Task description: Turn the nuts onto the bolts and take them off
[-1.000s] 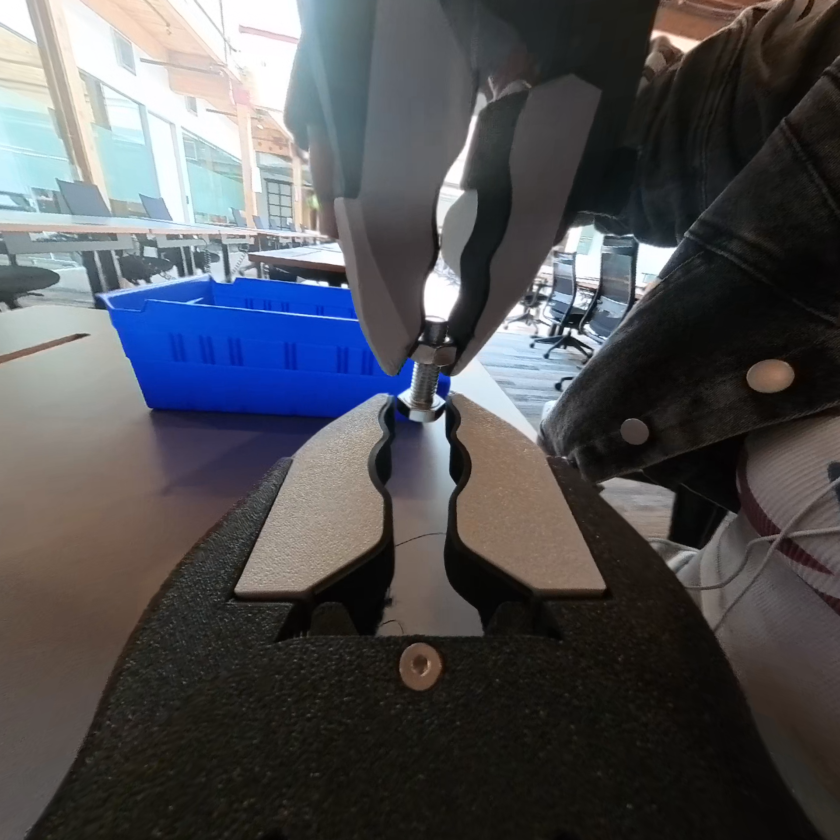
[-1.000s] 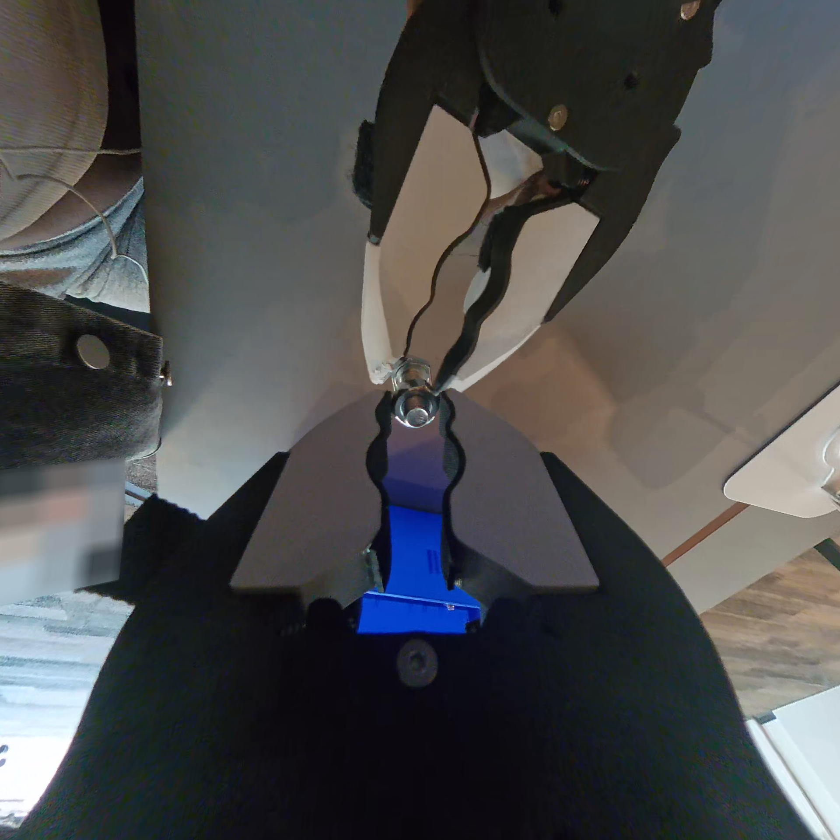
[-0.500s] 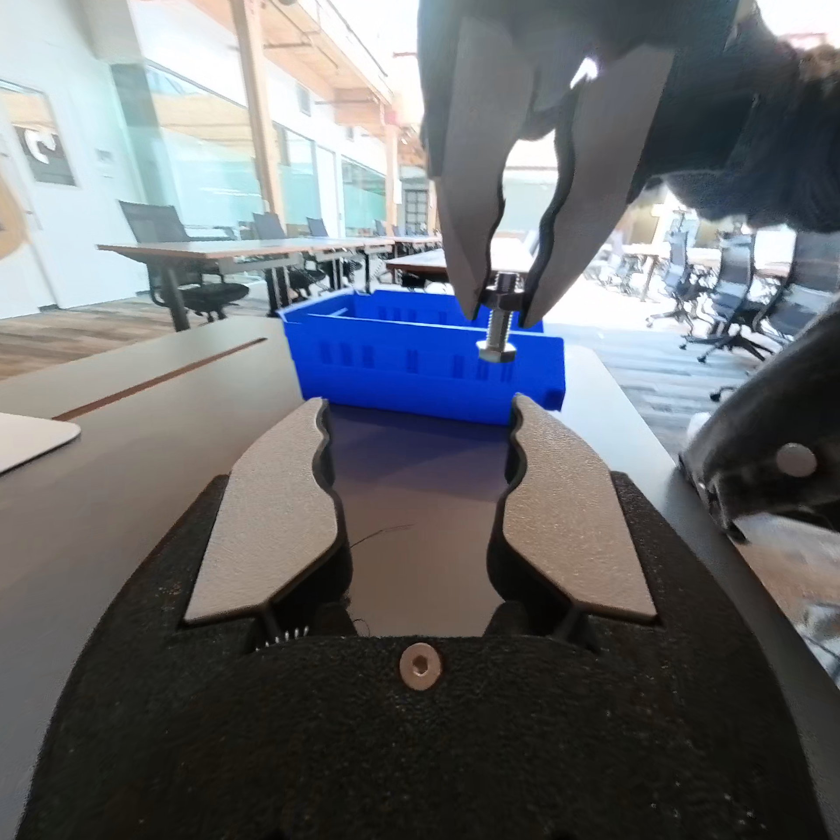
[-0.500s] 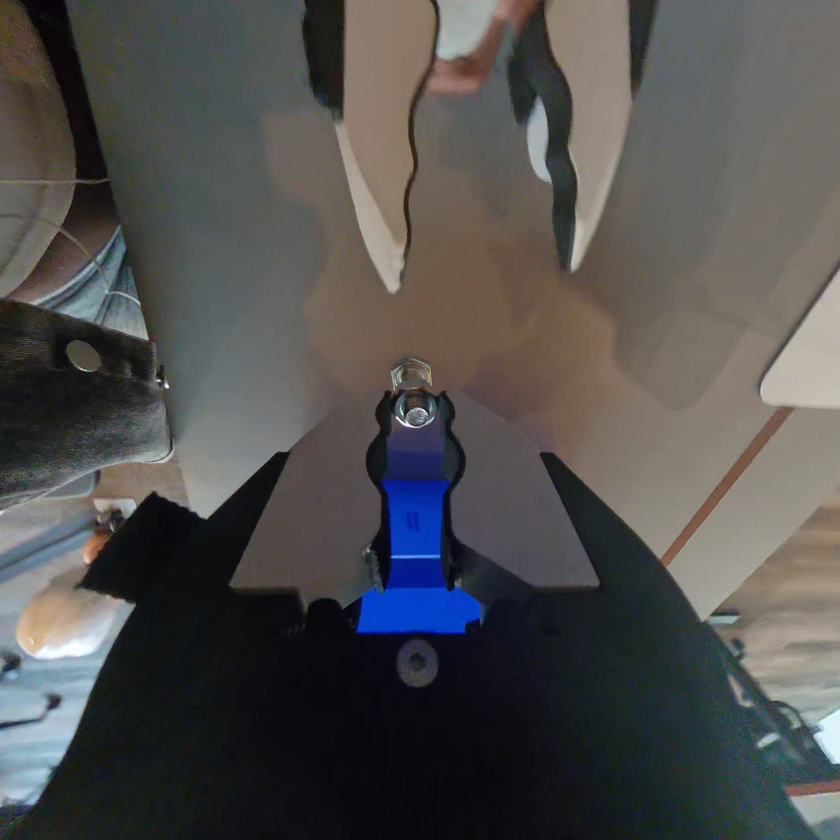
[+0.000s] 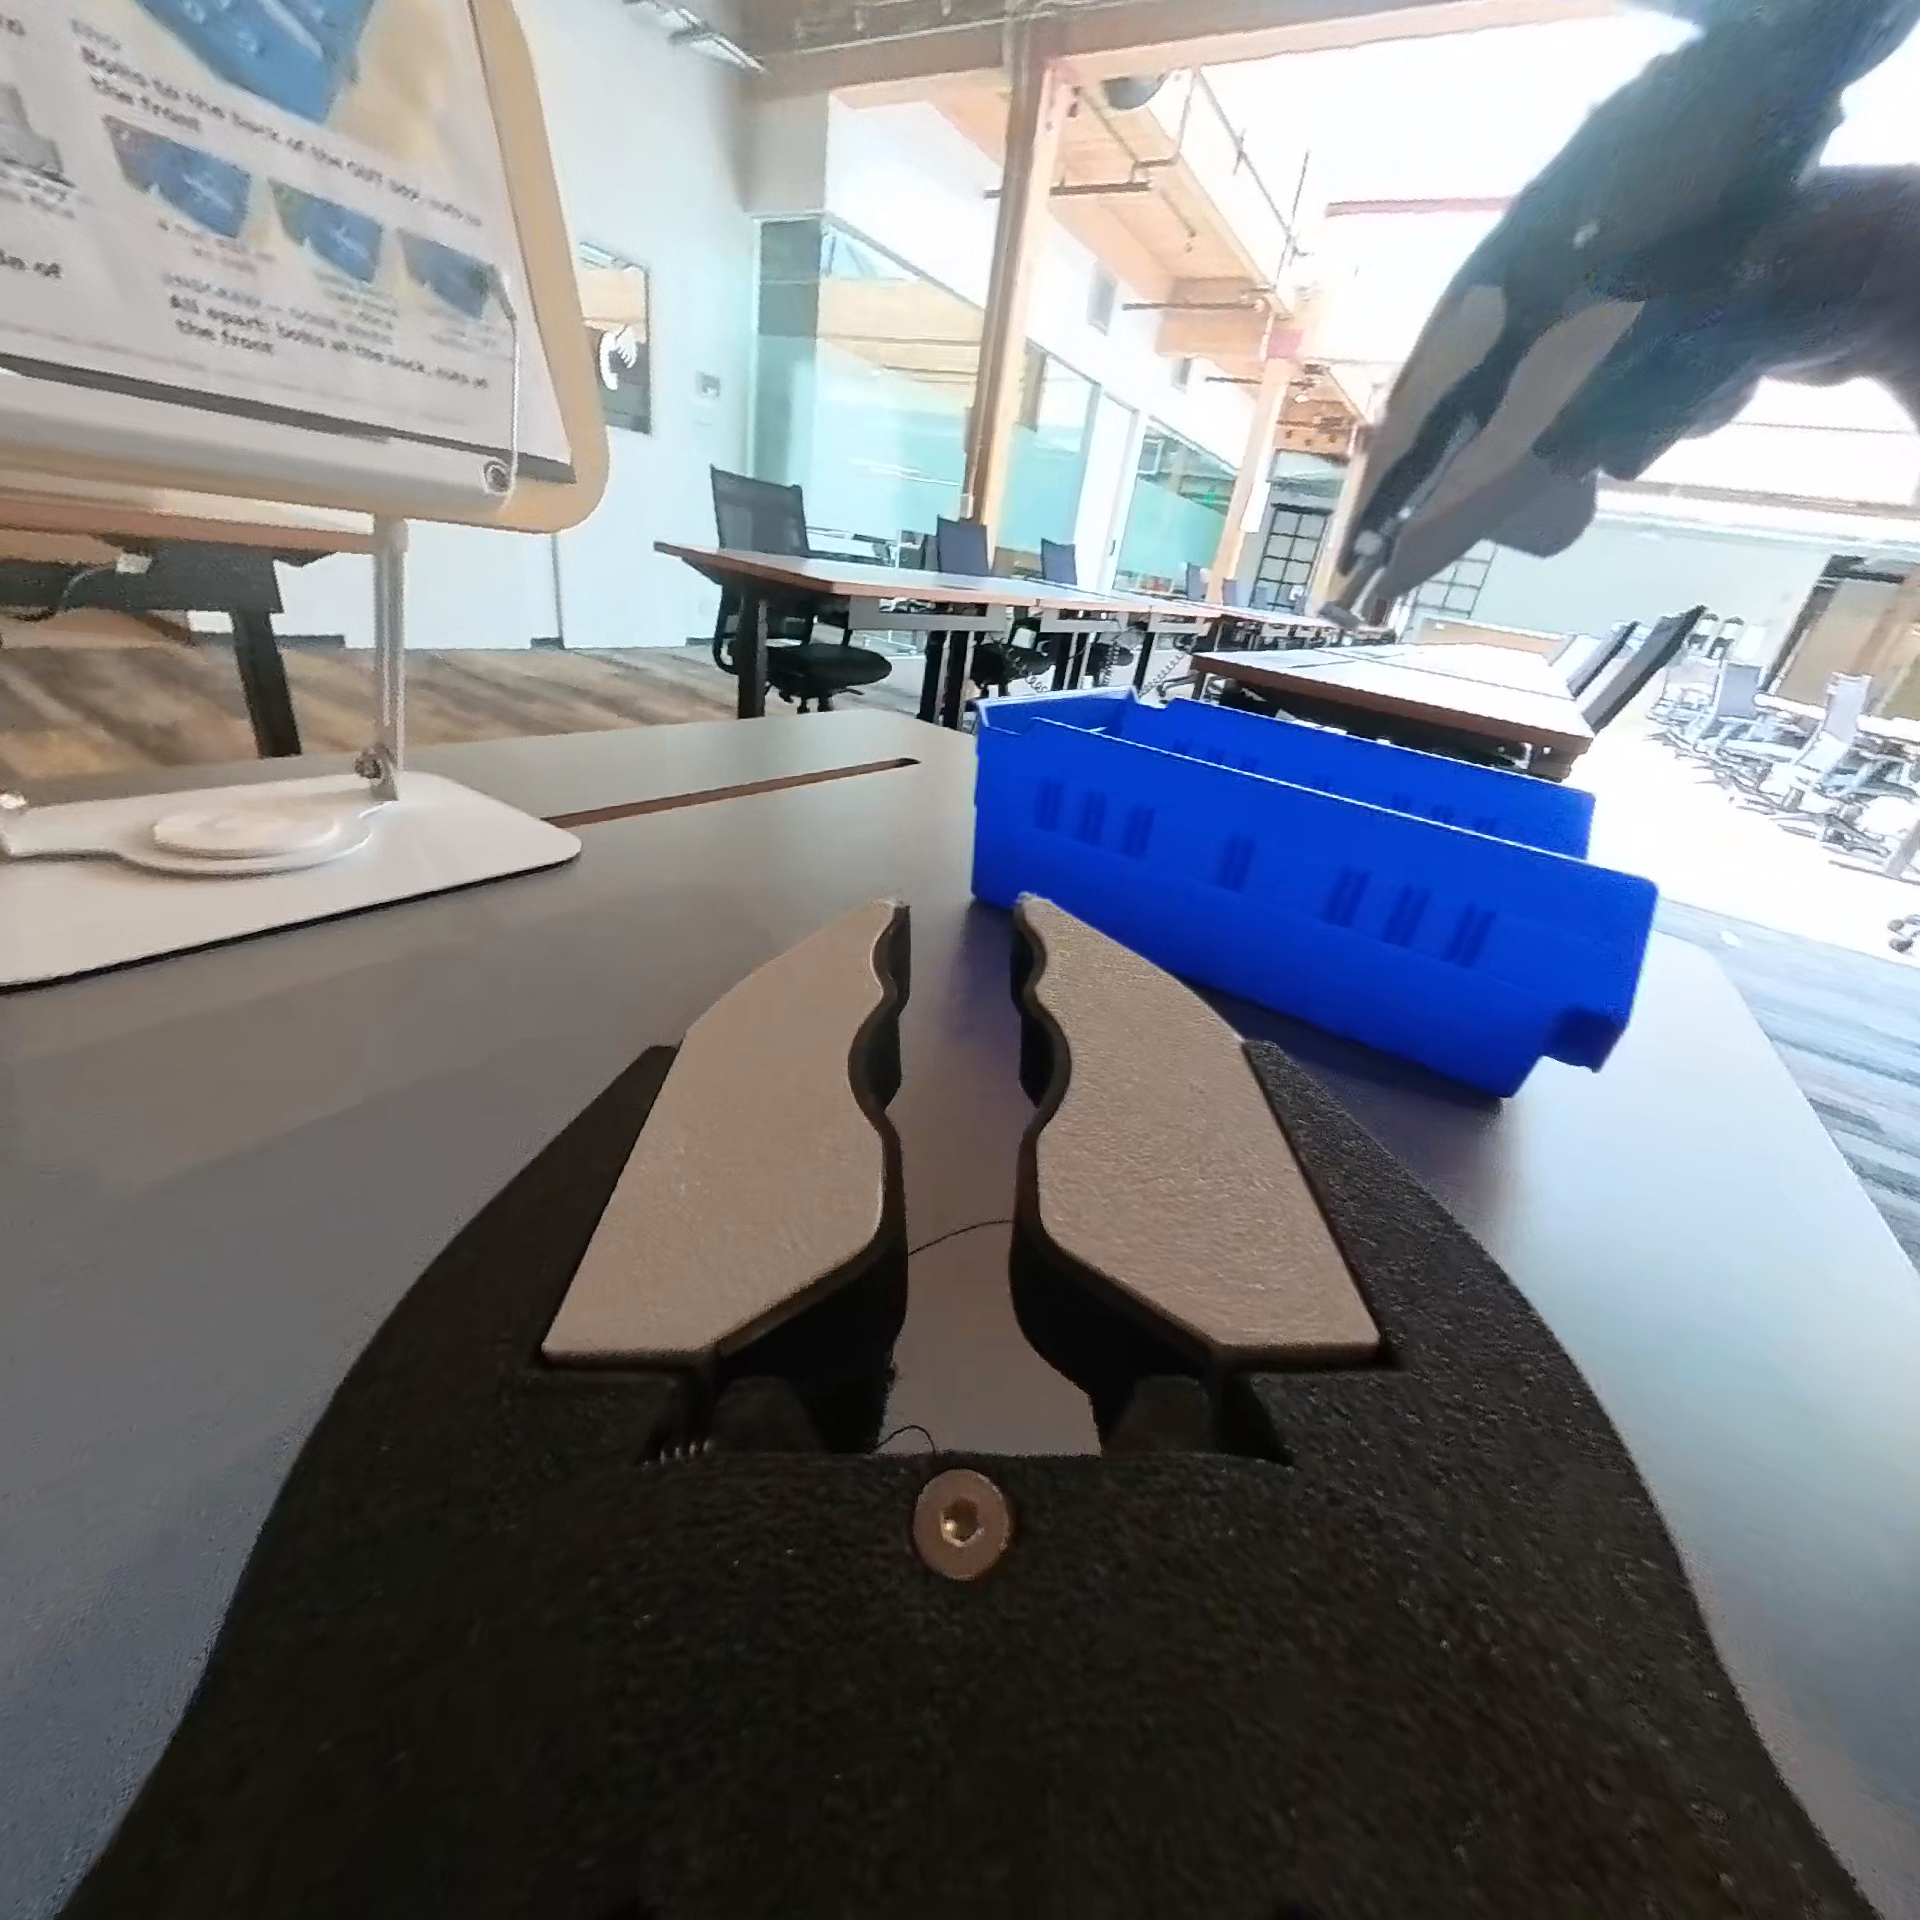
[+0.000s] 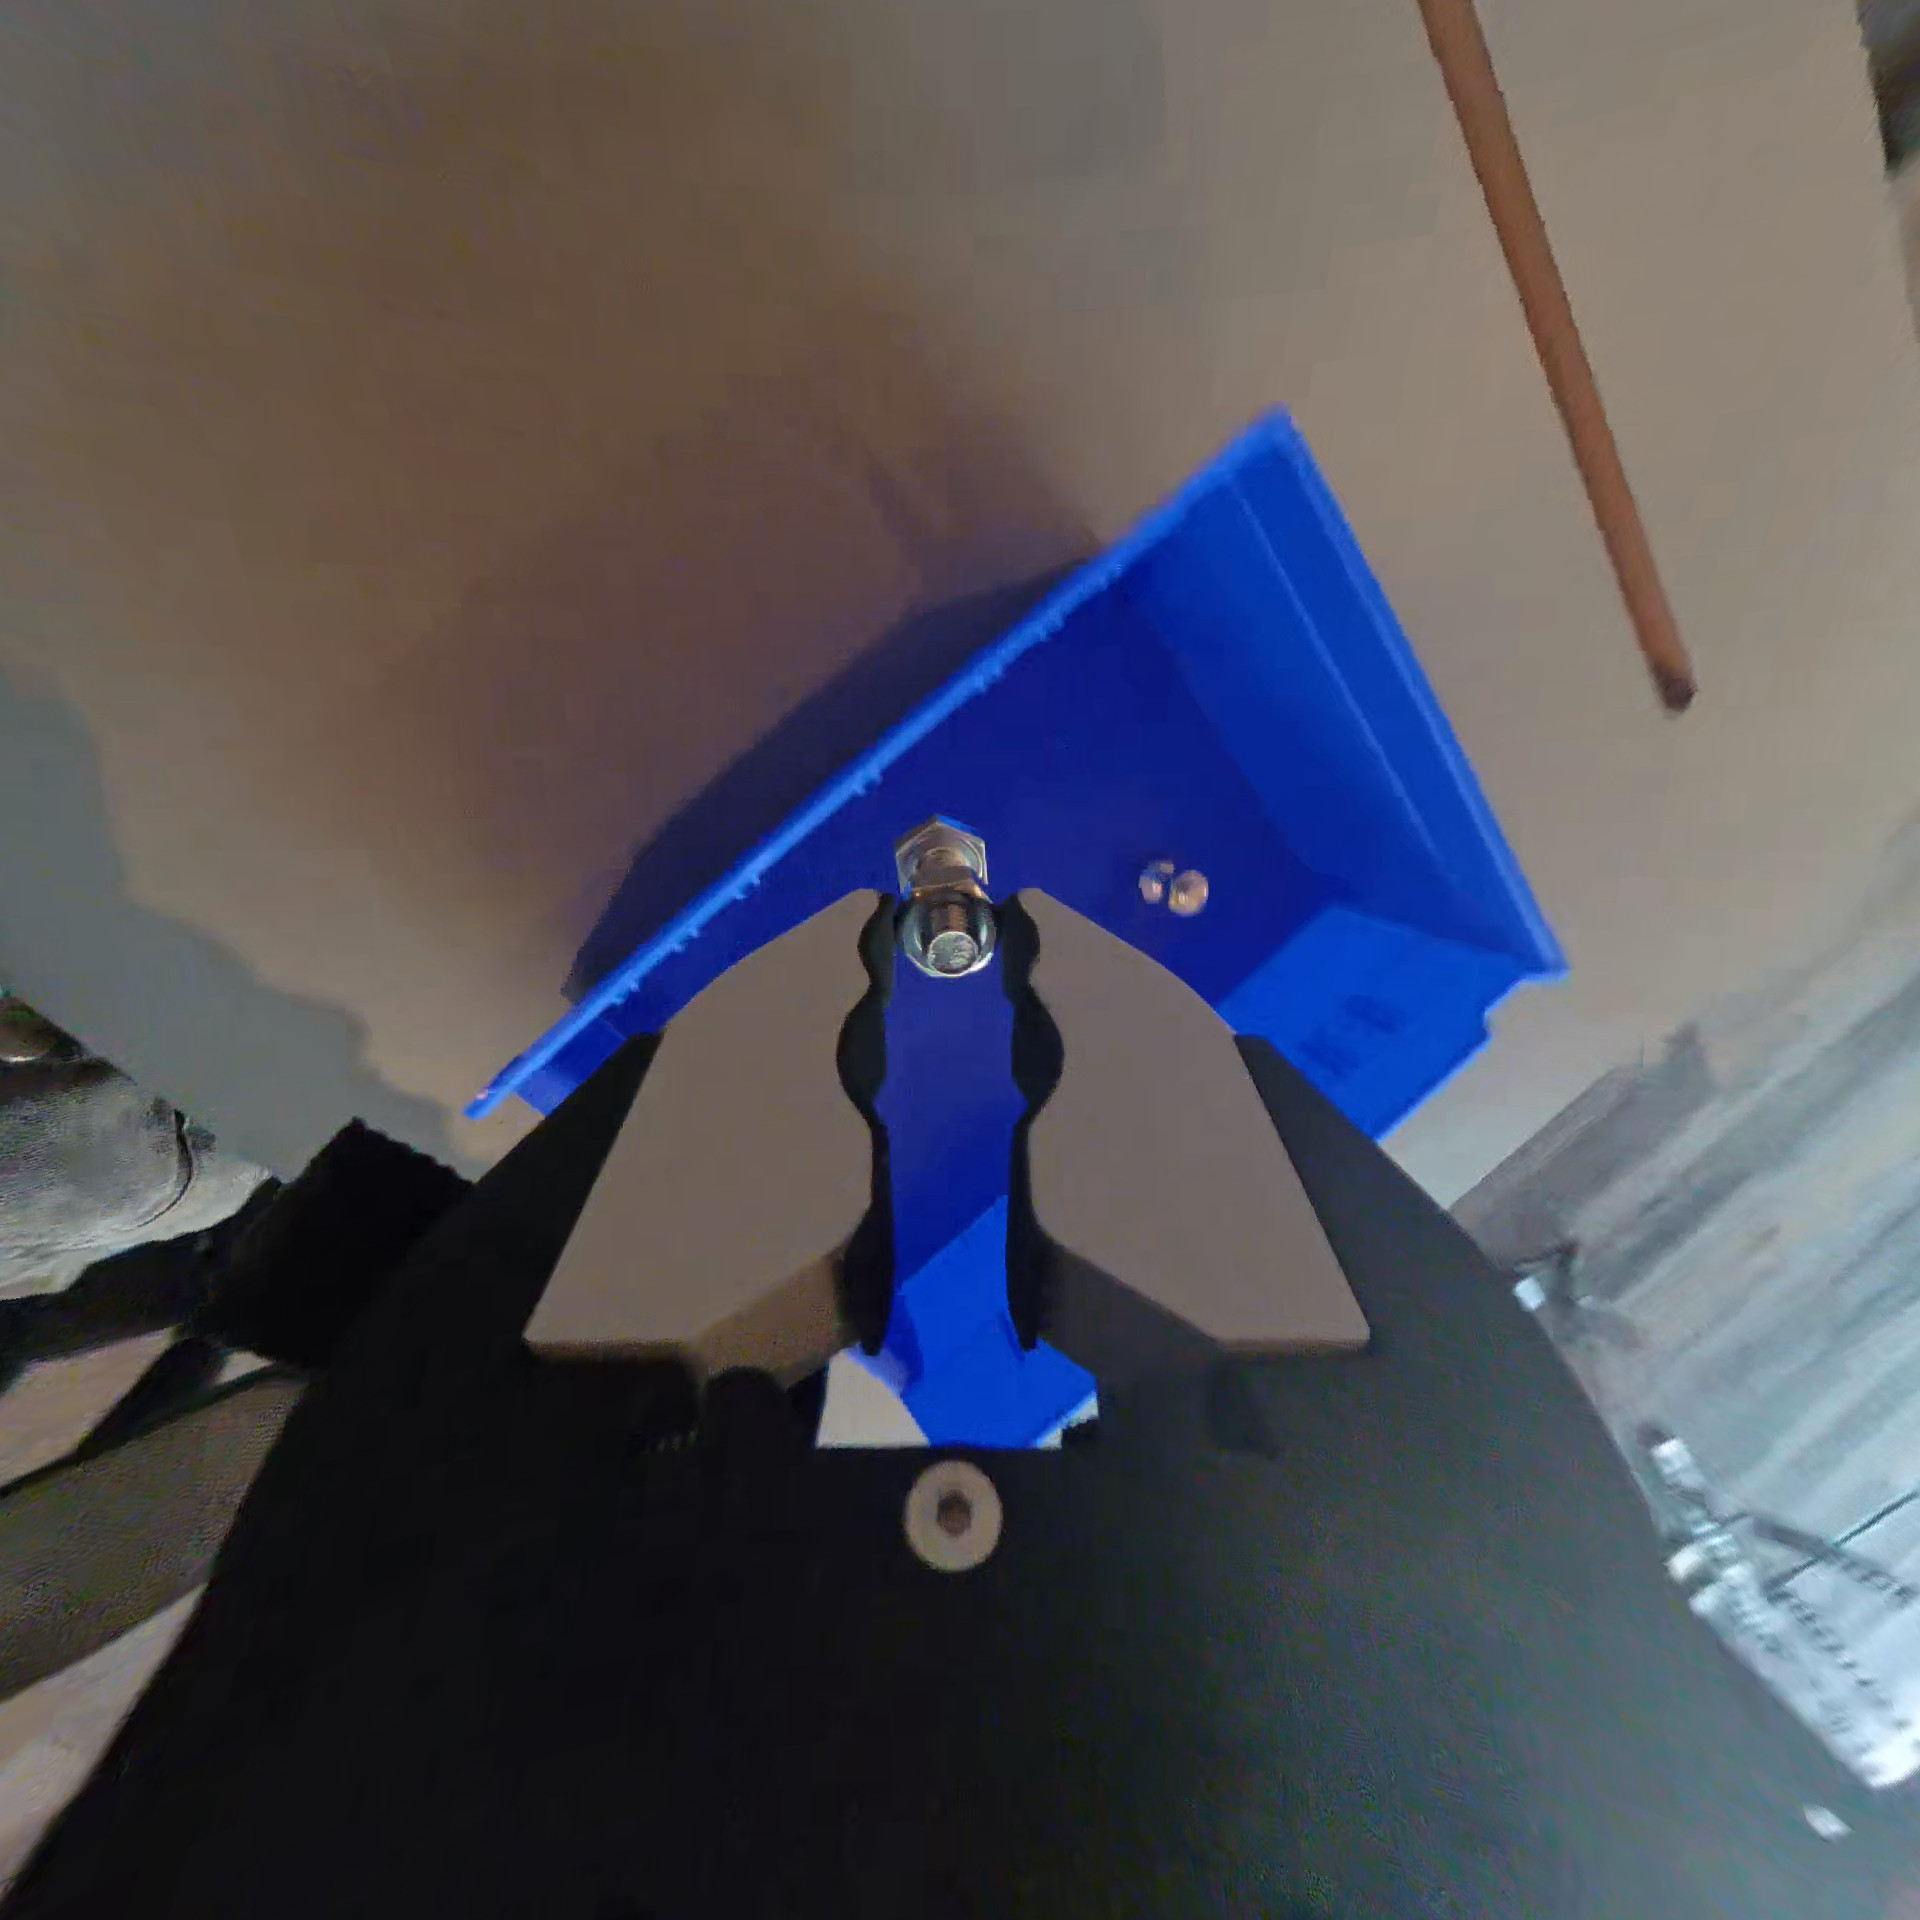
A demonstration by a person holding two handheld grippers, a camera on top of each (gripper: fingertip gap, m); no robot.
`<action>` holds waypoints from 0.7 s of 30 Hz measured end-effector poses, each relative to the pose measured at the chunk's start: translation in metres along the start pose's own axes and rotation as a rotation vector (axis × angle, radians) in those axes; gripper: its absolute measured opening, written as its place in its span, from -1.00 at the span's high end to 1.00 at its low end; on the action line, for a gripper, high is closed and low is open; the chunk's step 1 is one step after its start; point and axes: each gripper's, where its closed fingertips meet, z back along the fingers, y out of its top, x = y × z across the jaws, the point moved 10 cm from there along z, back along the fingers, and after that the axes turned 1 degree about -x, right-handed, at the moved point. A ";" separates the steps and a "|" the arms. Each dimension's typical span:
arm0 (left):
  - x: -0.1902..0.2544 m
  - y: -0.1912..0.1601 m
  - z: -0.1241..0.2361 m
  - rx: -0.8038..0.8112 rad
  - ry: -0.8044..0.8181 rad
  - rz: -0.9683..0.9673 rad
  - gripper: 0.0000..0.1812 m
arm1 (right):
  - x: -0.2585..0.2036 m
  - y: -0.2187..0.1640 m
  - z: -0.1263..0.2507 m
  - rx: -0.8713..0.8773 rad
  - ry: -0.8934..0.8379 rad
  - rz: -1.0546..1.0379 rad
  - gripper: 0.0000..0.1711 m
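Observation:
My right gripper (image 6: 951, 904) is shut on a silver bolt (image 6: 940, 862) with a nut (image 6: 948, 940) threaded on it. The fingertips clamp the nut end, and the hex head points away, down into a blue bin (image 6: 1195, 727). Two small loose nuts (image 6: 1172, 888) lie on the bin floor to the right of the bolt. In the left wrist view the right gripper (image 5: 1371, 582) hangs above the blue bin (image 5: 1299, 894). My left gripper (image 5: 961, 920) is empty, low over the dark table (image 5: 312, 1091), with a narrow gap between its fingers. It sits just left of the bin's near corner.
A stand holding a printed sheet (image 5: 260, 260) rises on a white base (image 5: 260, 852) at the left. A brown slot (image 5: 727, 795) runs across the table behind it. The table's edge drops off at the right, past the bin. Office desks and chairs fill the background. Some 25 cm of space lies between my two pairs of fingers.
My left gripper let go of the bolt, swung left and narrowed its gap. My right gripper lifted the bolt with its nut and carried it over the blue bin.

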 end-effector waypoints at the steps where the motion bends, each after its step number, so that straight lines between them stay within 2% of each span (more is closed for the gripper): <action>1: -0.001 0.000 0.000 0.000 0.010 0.005 0.81 | 0.007 -0.010 -0.003 -0.013 0.011 -0.051 0.77; 5: -0.002 0.001 0.001 0.012 0.030 0.022 0.88 | 0.028 -0.047 -0.024 -0.104 0.098 -0.225 0.77; 10: -0.003 0.001 0.001 0.015 0.041 0.023 0.99 | 0.045 -0.074 -0.063 -0.206 0.165 -0.337 0.77; 21: -0.002 0.001 0.002 0.019 0.029 0.016 0.99 | 0.065 -0.085 -0.122 -0.344 0.123 -0.400 0.77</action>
